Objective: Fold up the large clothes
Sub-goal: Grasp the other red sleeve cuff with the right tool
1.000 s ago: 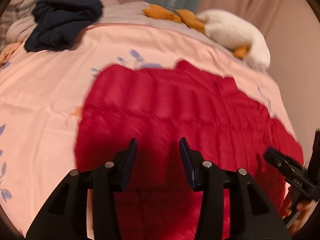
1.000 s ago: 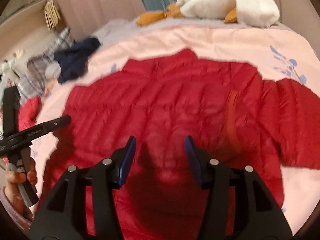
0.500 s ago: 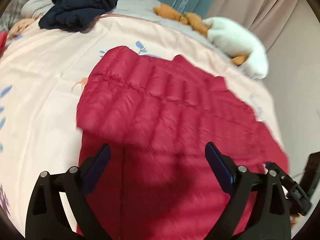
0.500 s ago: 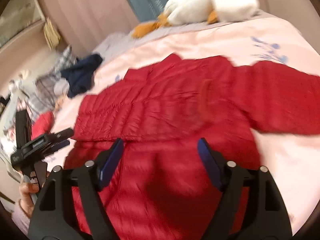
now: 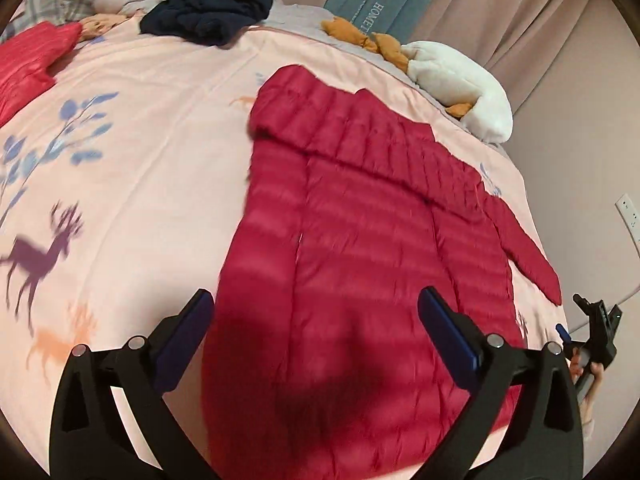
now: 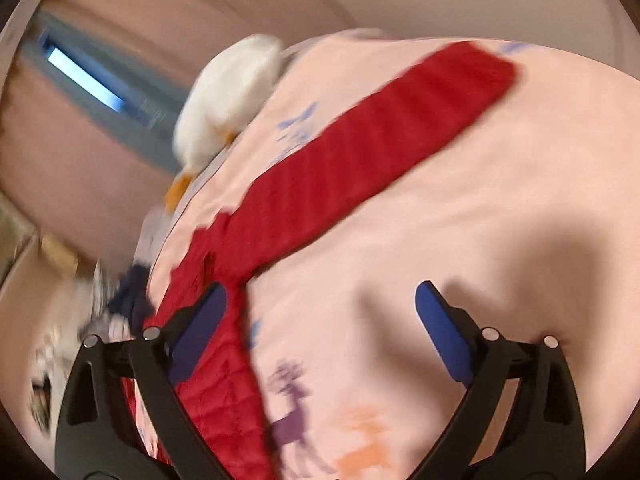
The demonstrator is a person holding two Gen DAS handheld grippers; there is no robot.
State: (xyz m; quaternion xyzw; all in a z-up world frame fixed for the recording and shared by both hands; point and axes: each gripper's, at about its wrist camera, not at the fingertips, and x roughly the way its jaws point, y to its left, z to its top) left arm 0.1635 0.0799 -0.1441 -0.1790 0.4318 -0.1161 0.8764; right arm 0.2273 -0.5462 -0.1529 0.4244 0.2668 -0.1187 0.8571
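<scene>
A: Where do the grippers stand?

B: The left gripper (image 5: 316, 320) has its jaws spread wide, having just been opening, with nothing clamped; it hangs over the hem of the jacket (image 5: 360, 240). The right gripper (image 6: 320, 312) has also just been opening and is empty too, jaws wide, over the quilt (image 6: 500, 200) beside the jacket's edge.

A: And the jacket itself?

B: It lies flat on the quilt (image 5: 140, 140), hem nearest the left camera. One sleeve (image 5: 352, 124) is folded across the upper body. The other sleeve (image 6: 380, 140) stretches straight out over the quilt, unfolded.

A: So how far along?

B: Early, I'd judge. One sleeve is in; the outstretched one is left, then the body needs folding up.

A: Anything else around?

B: A dark garment (image 5: 208, 4) and another red piece (image 5: 28, 56) lie near the far edge, well apart from the jacket, and a white plush (image 5: 460, 80) sits just beyond it. Those garments look unfolded, possibly waiting their turn.
</scene>
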